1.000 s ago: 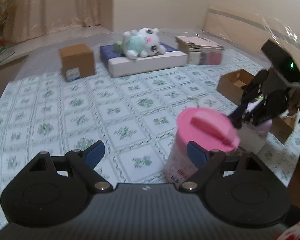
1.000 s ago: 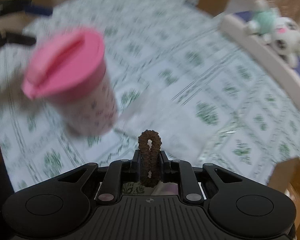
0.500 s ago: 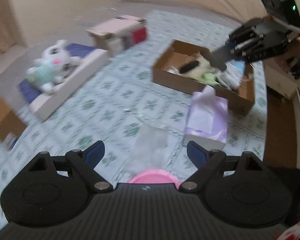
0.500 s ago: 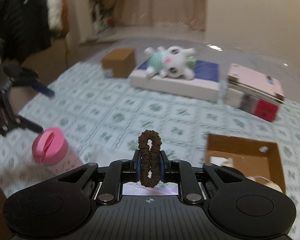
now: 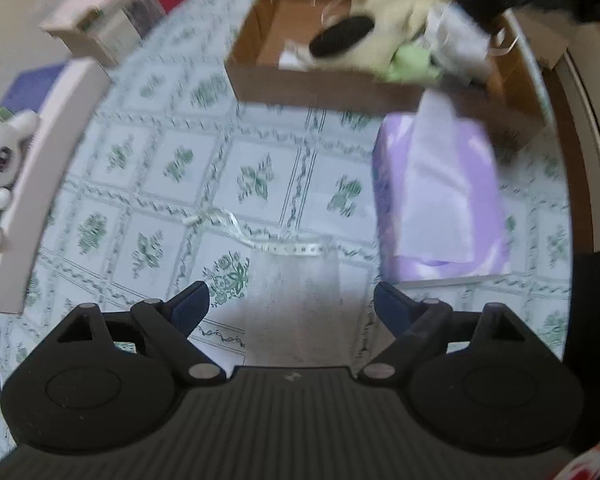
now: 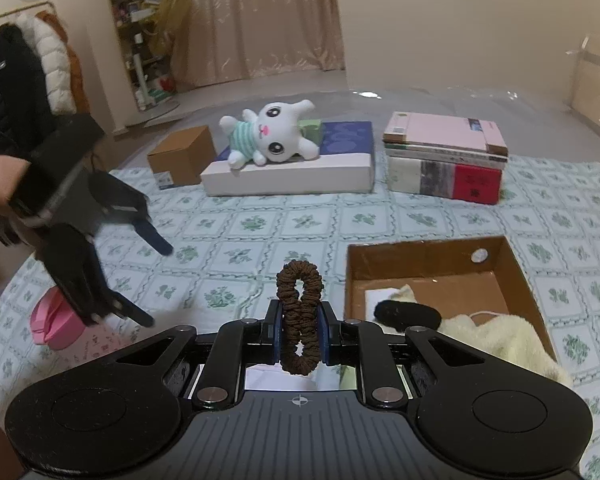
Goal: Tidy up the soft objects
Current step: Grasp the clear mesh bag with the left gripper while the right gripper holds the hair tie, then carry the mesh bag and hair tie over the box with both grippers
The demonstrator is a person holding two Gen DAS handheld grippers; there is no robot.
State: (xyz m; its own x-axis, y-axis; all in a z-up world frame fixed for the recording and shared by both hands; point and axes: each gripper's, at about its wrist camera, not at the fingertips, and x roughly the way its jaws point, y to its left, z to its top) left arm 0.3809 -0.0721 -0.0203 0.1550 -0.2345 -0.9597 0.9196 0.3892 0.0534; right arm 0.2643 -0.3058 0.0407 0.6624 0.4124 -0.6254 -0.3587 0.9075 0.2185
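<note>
My right gripper (image 6: 299, 330) is shut on a brown scrunchie (image 6: 299, 312) and holds it above the table, just left of an open cardboard box (image 6: 432, 256). The box holds a cream plush cloth (image 6: 504, 340) and a black soft item (image 6: 406, 314); it also shows in the left wrist view (image 5: 312, 84). My left gripper (image 5: 292, 306) is open and empty, low over the tablecloth near a clear plastic bag (image 5: 300, 276) and a purple pack (image 5: 440, 200). In the right wrist view the left gripper (image 6: 156, 280) hangs over a pink-lidded cup (image 6: 54, 326).
A white bunny plush (image 6: 270, 136) lies on a flat white and blue box (image 6: 292, 170) at the back. A small cardboard box (image 6: 182, 156) stands to its left, a stack of books (image 6: 444, 158) to its right. Table edge runs along the right (image 5: 580, 160).
My left gripper has swung right and tipped down, from the pink cup toward the bag and the purple pack. My right gripper rose and levelled, still holding the scrunchie, and now faces the box.
</note>
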